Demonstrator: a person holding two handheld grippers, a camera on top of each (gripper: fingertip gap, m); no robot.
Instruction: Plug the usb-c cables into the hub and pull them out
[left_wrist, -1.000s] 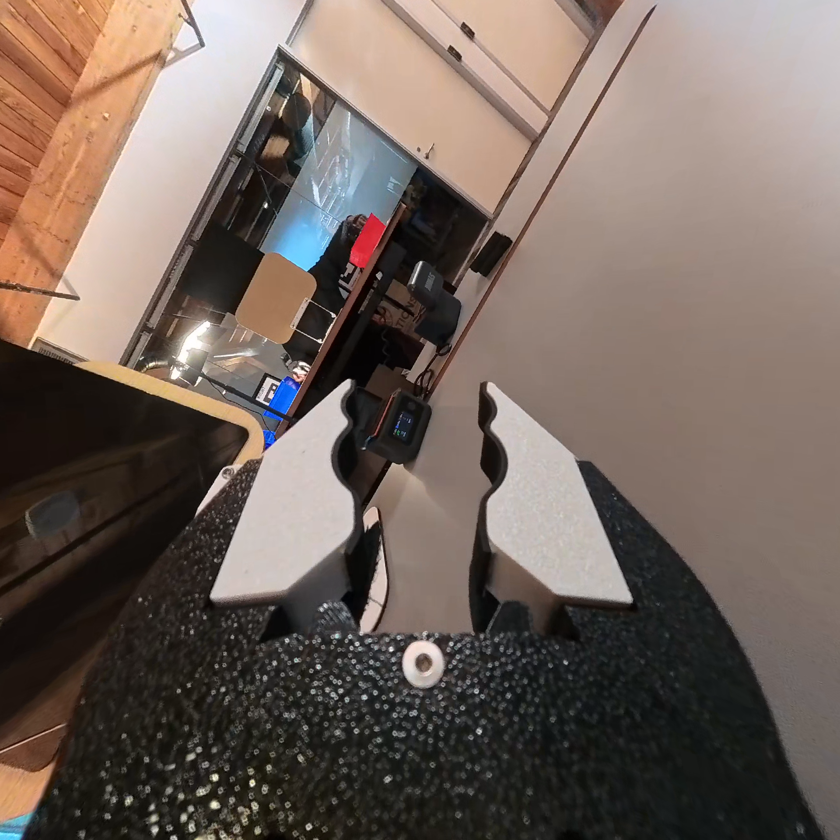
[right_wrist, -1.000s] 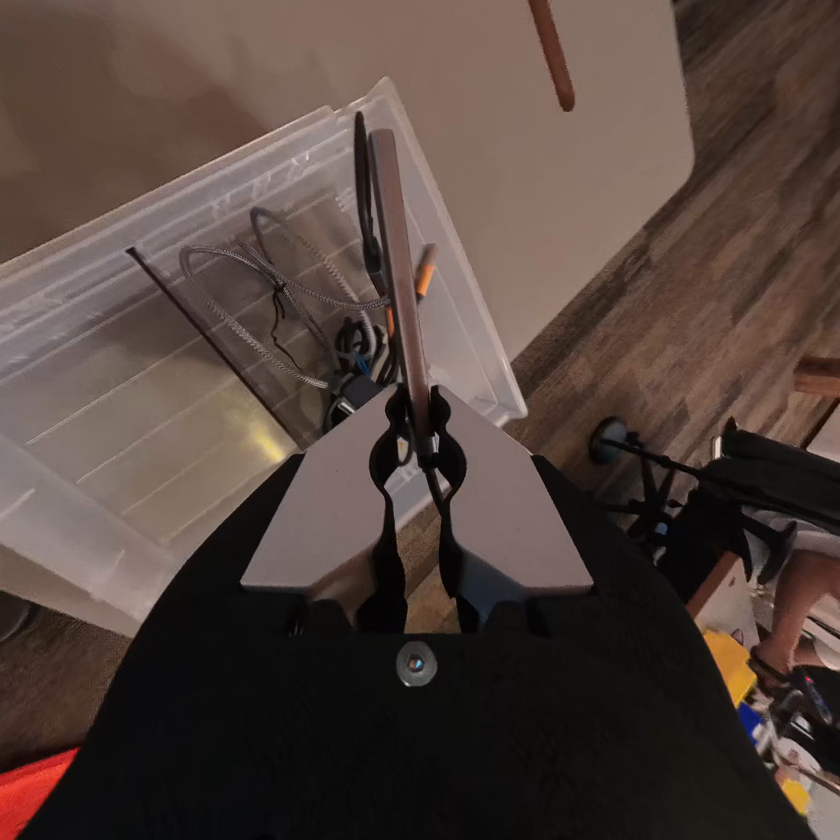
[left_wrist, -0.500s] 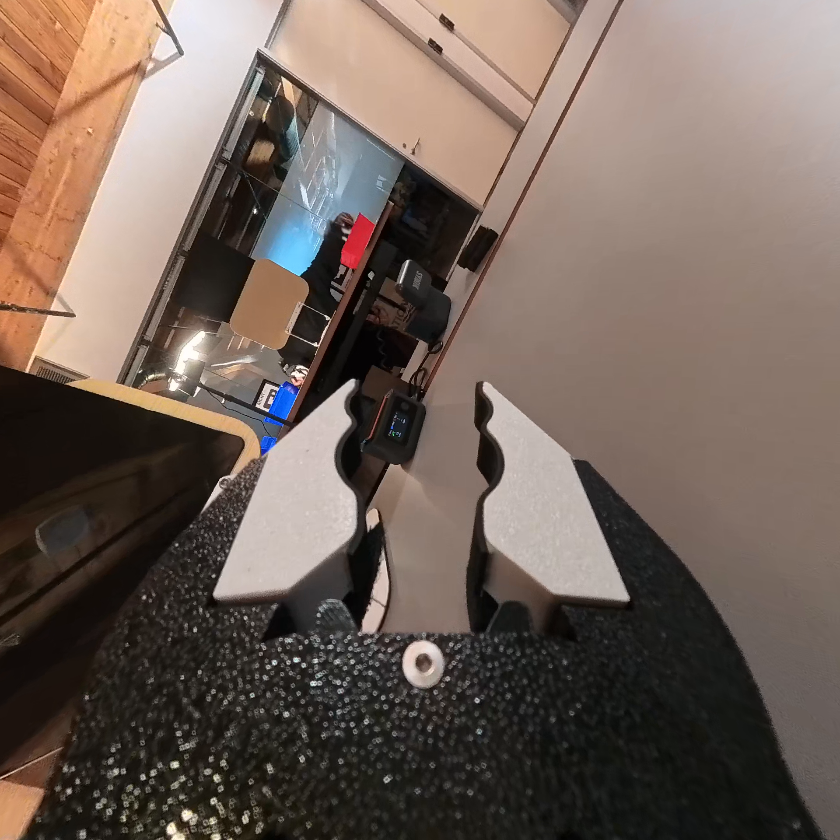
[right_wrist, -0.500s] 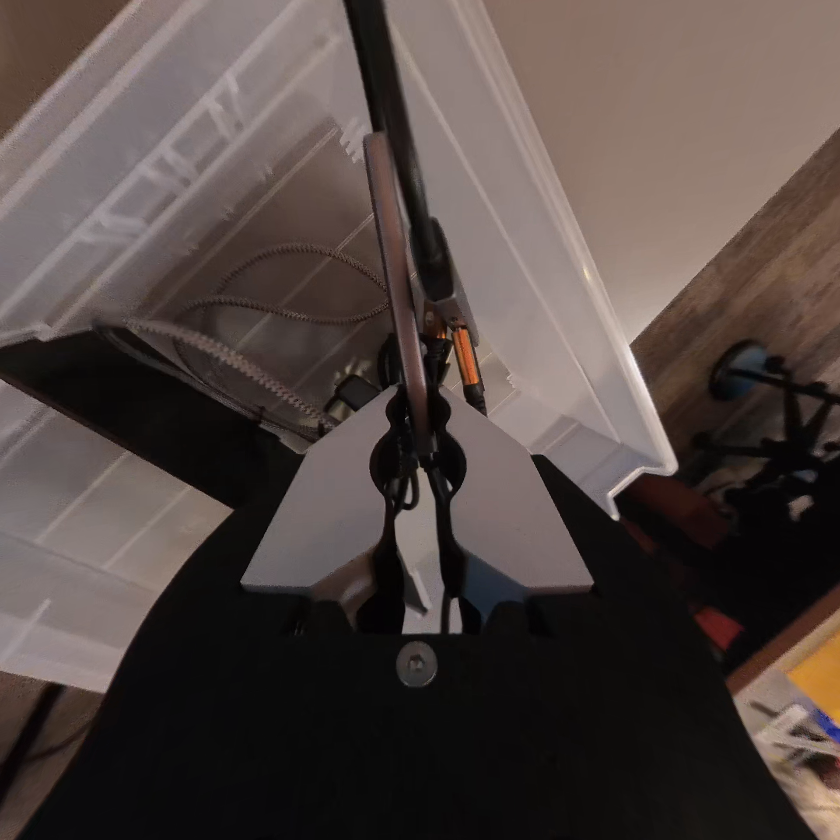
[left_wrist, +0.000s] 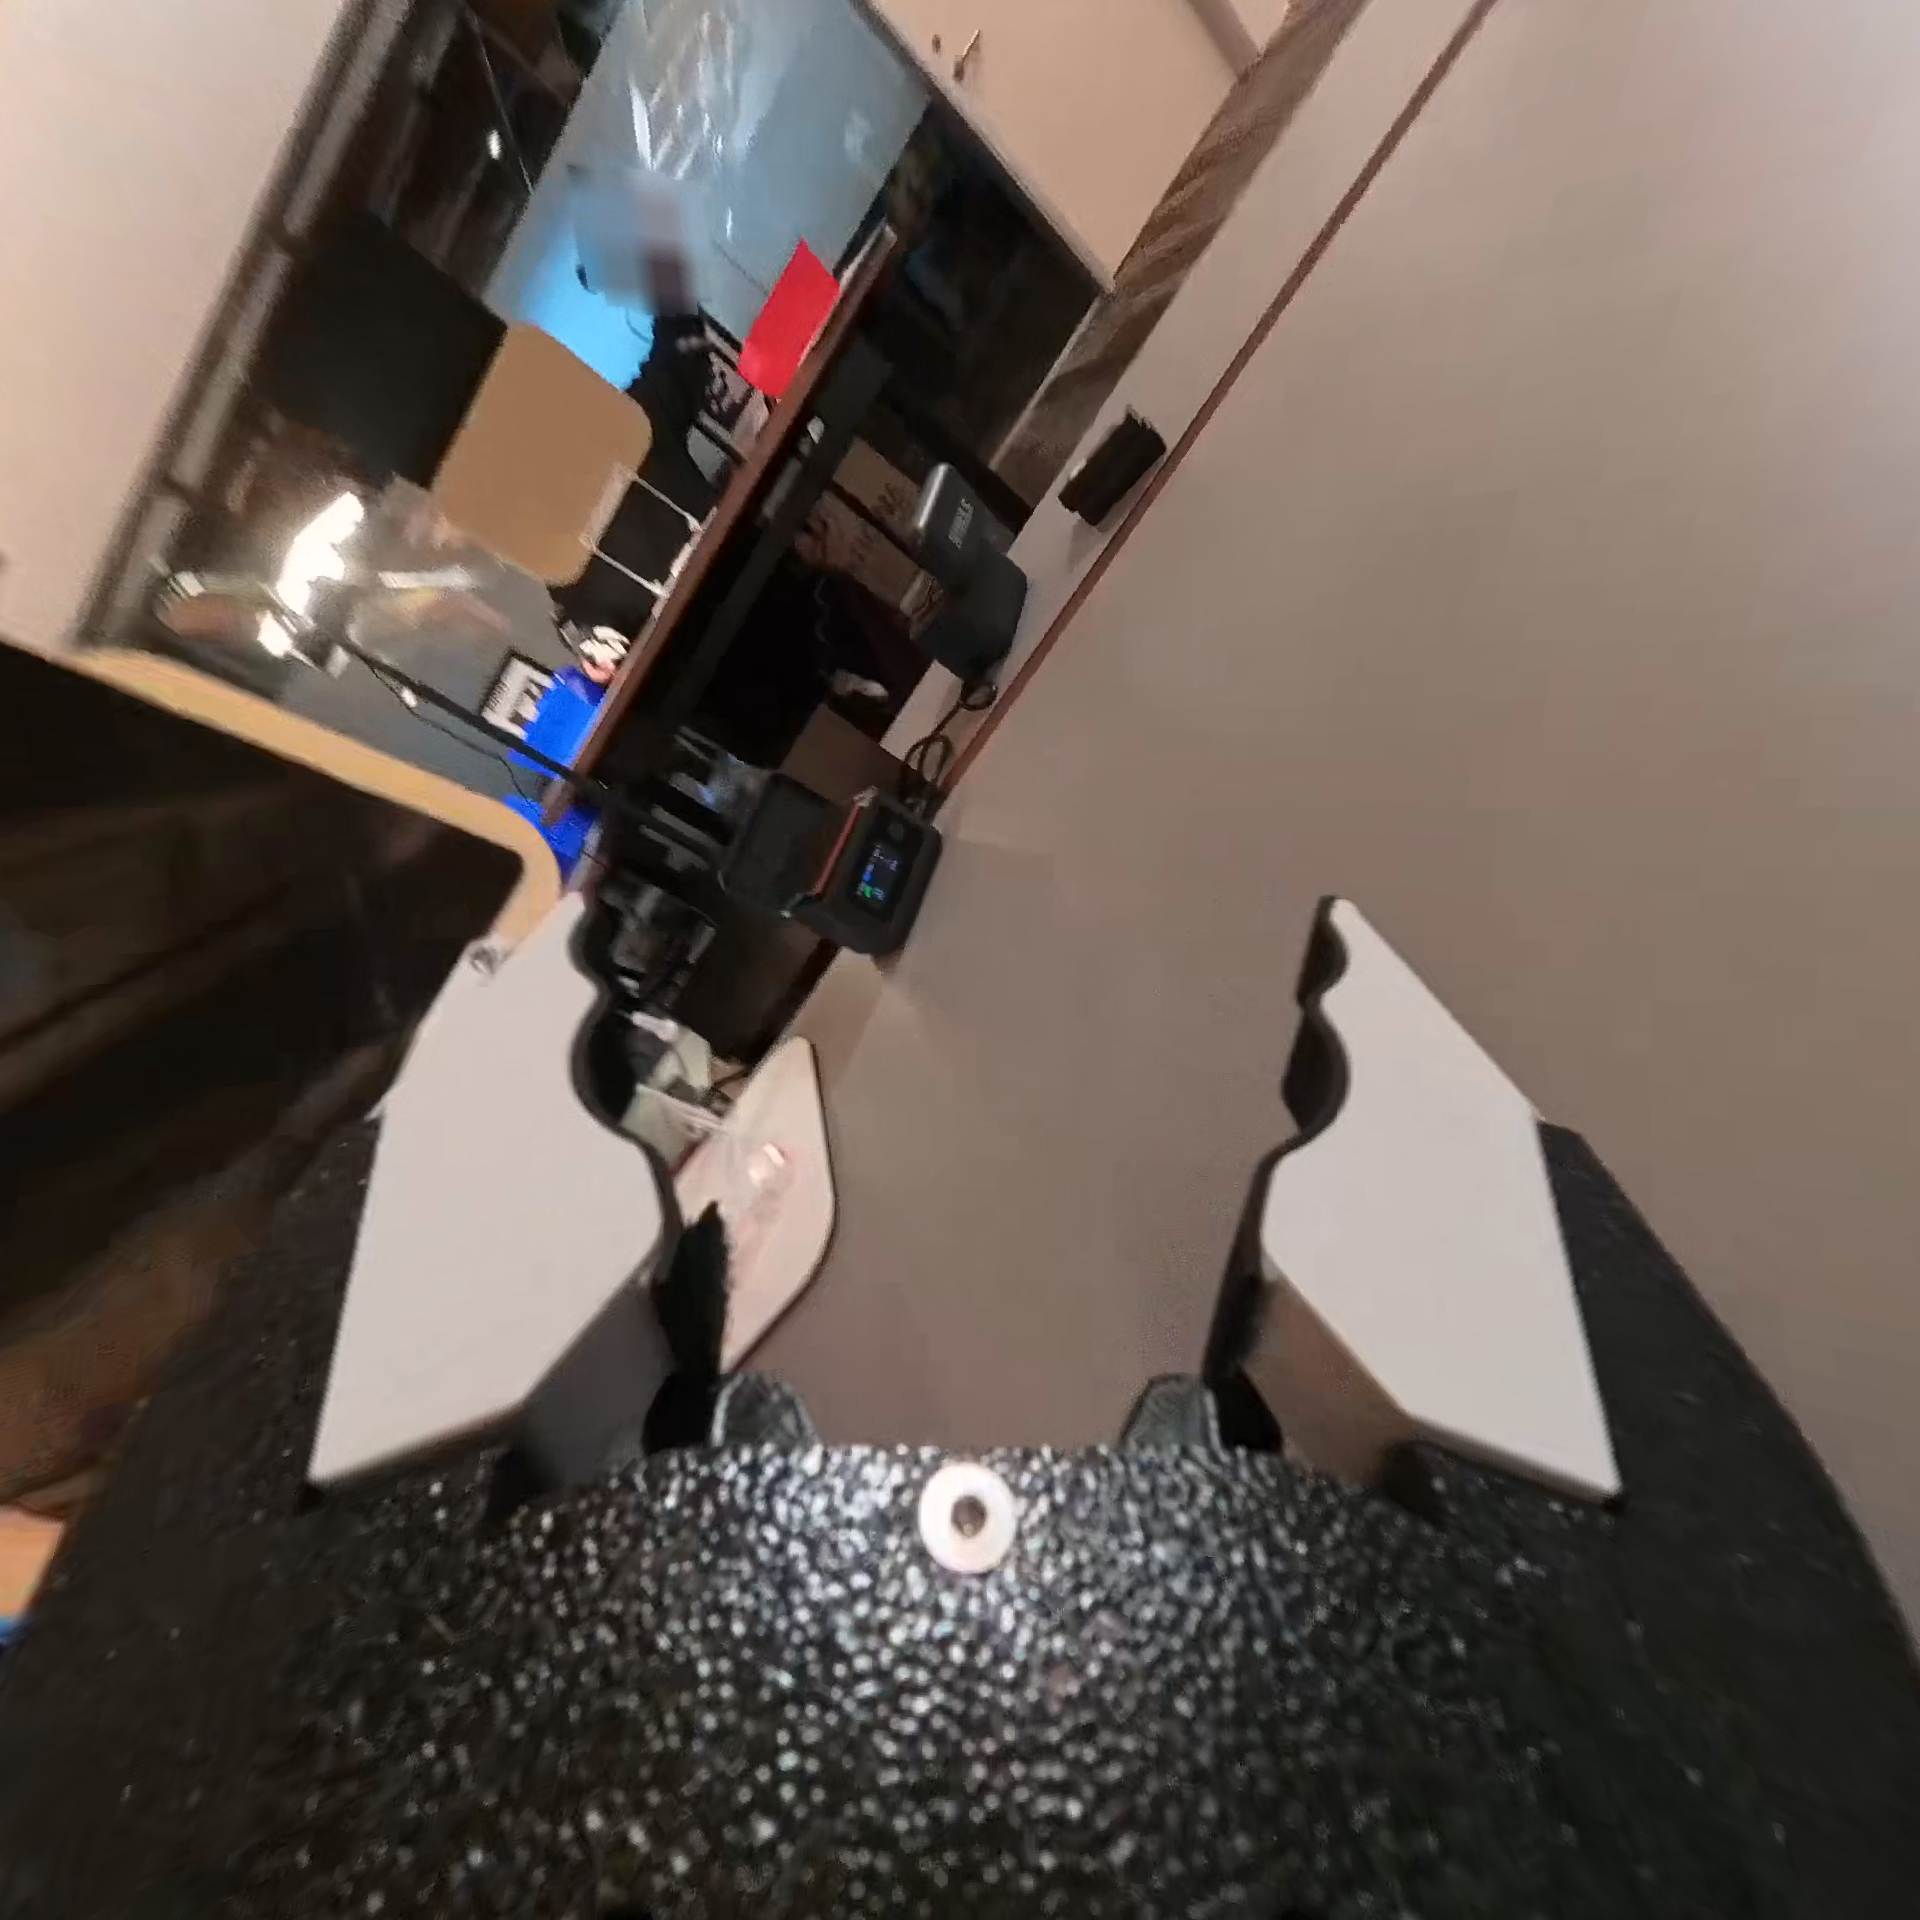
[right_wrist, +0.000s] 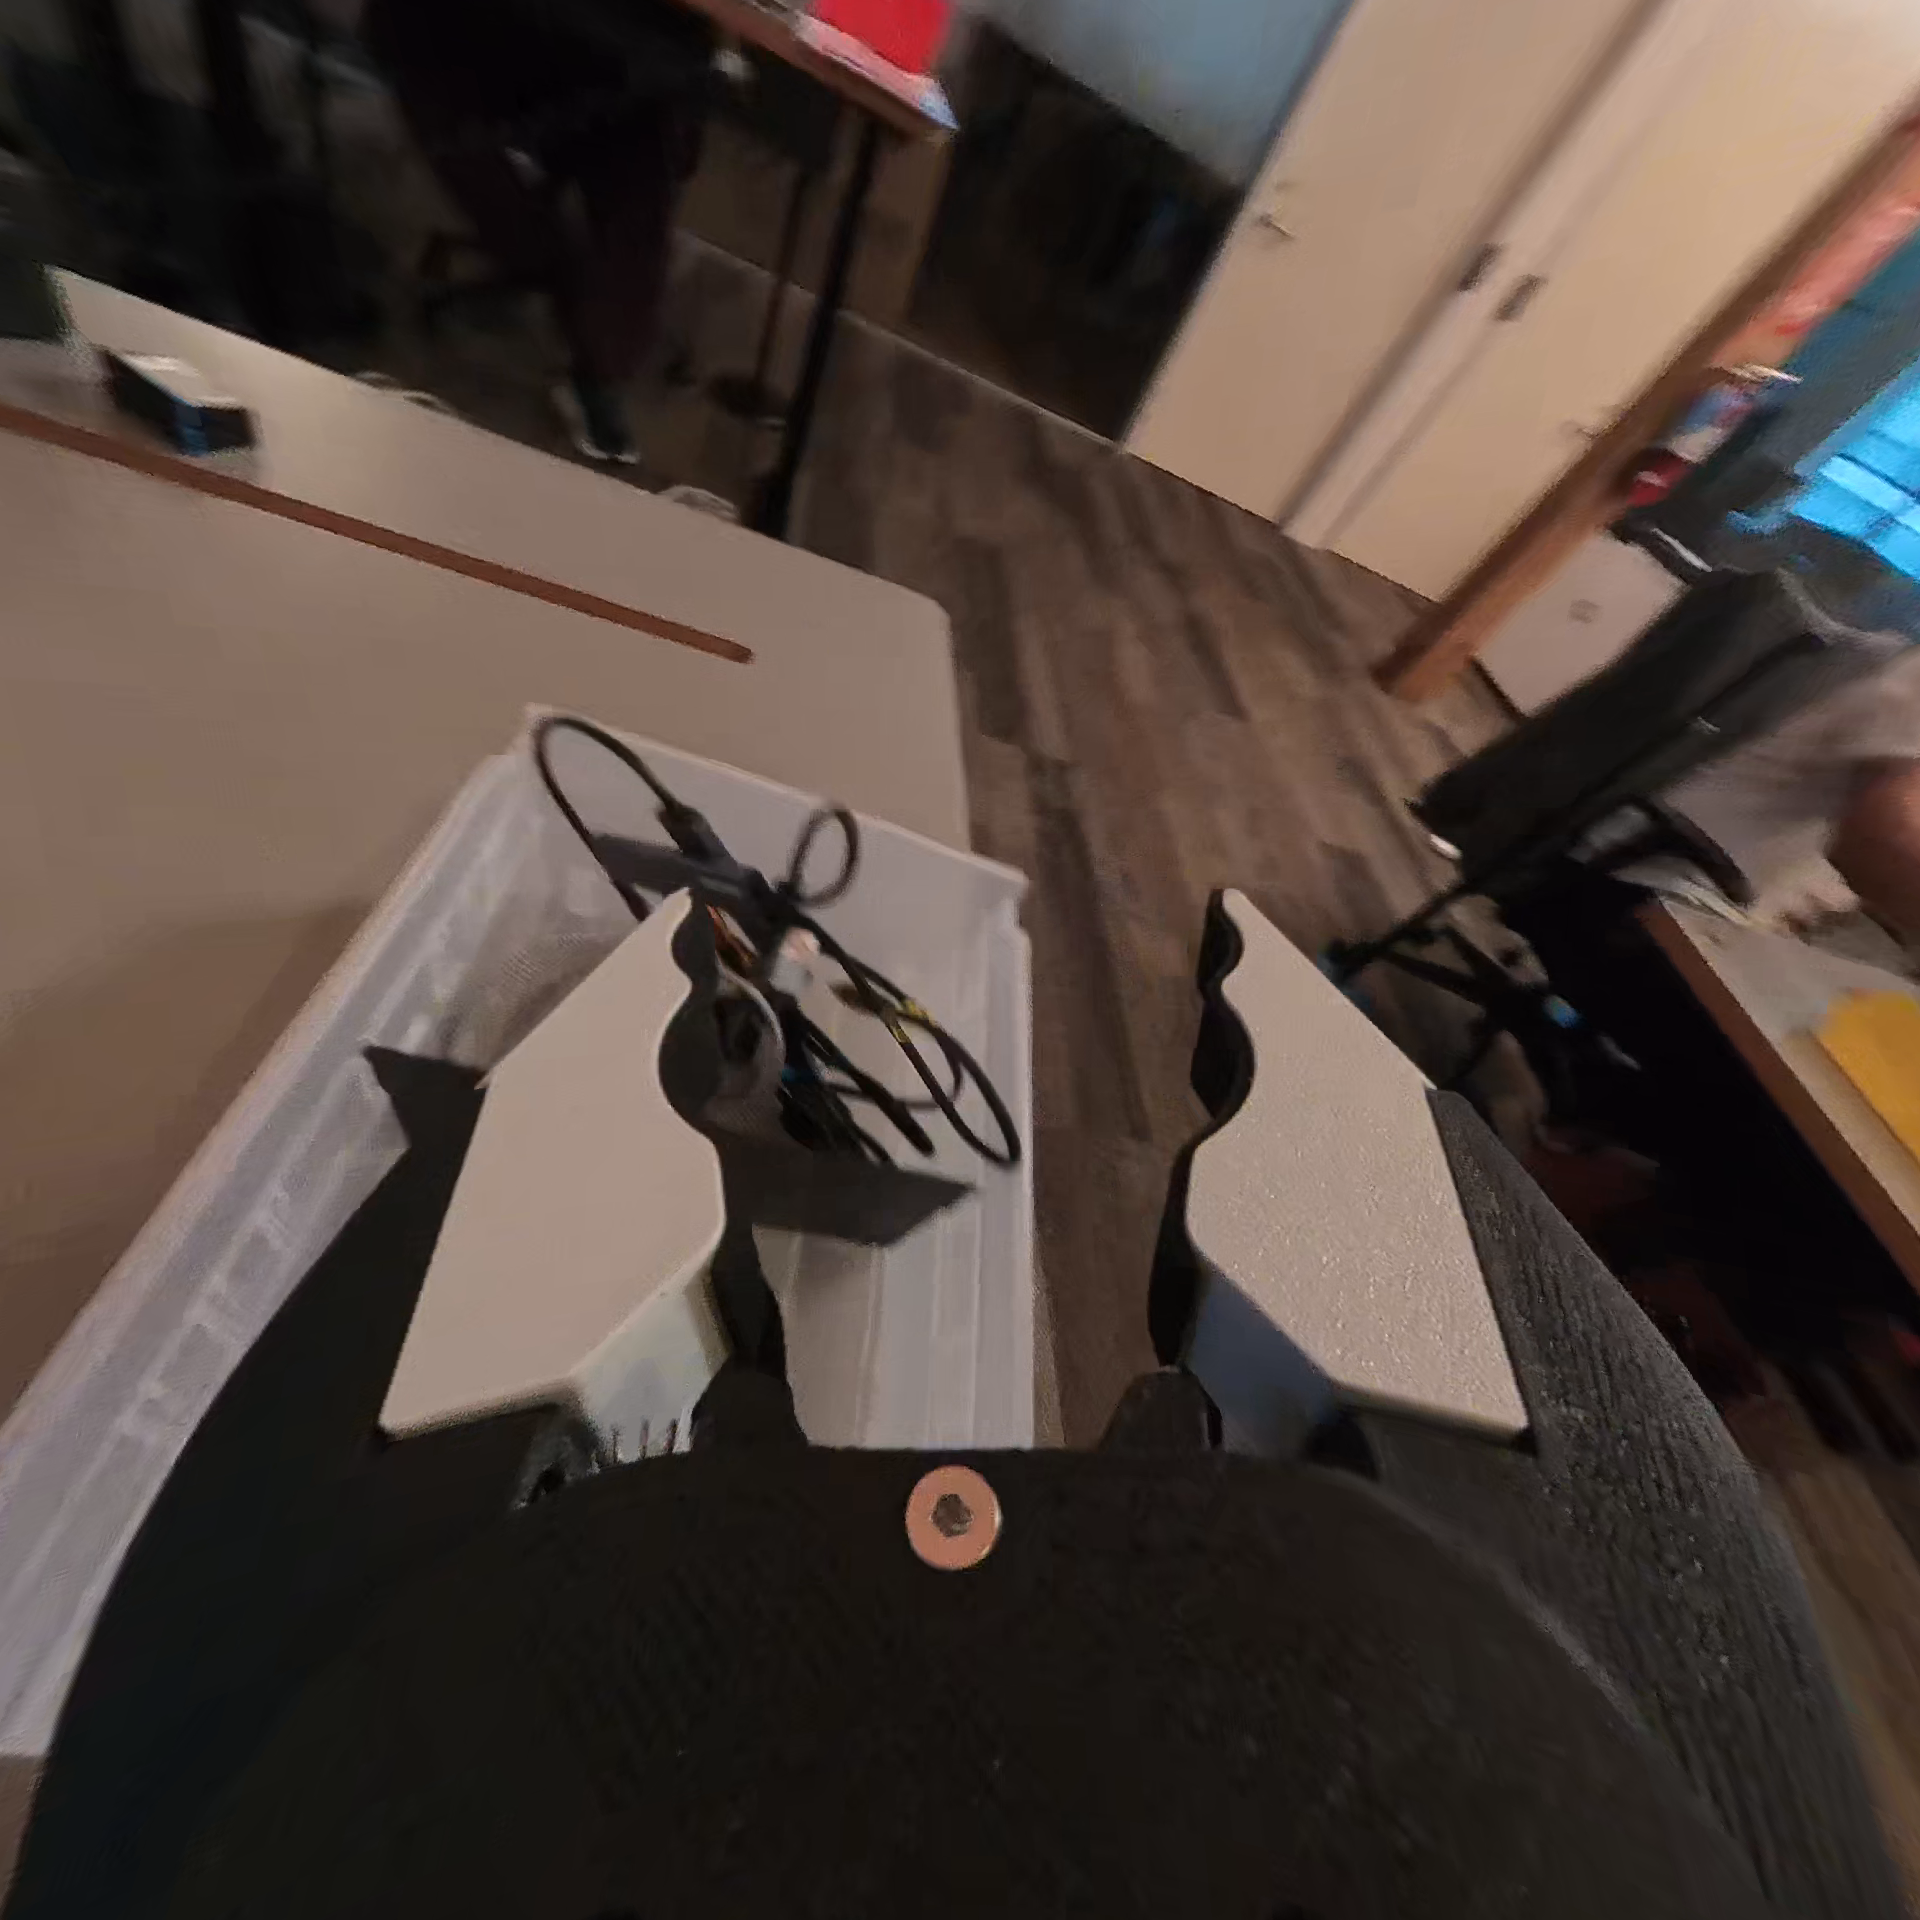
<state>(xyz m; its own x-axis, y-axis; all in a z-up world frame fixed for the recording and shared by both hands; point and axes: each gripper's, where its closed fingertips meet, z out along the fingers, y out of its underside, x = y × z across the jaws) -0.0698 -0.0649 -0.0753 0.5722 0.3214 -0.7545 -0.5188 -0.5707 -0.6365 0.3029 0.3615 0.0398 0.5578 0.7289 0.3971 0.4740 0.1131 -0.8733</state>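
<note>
My right gripper (right_wrist: 951, 914) is open and empty, above the right end of a clear plastic bin (right_wrist: 940, 1340). In the bin lies the thin grey hub (right_wrist: 649, 860) with black cables (right_wrist: 935, 1081) looped around it, partly hidden by my left finger. The picture is blurred, so I cannot tell which plugs sit in the hub. My left gripper (left_wrist: 956, 935) is open wide and empty, held tilted over the bare white table (left_wrist: 1455, 727). No hub or cable shows in the left wrist view.
A small black device with a lit screen (left_wrist: 873, 878) and a black power bank (left_wrist: 966, 582) sit at the table's far edge. The bin stands on the white table (right_wrist: 312, 675) near its right edge, with wood floor (right_wrist: 1143, 623) beyond. A person (right_wrist: 1870, 748) and a dark chair (right_wrist: 1662, 727) are at right. One gripper's finger ends stand about 60 cm off the other's.
My right gripper has opened and let go of the hub and cable, which now lie in the bin, and its view has swung up. My left gripper has opened wider.
</note>
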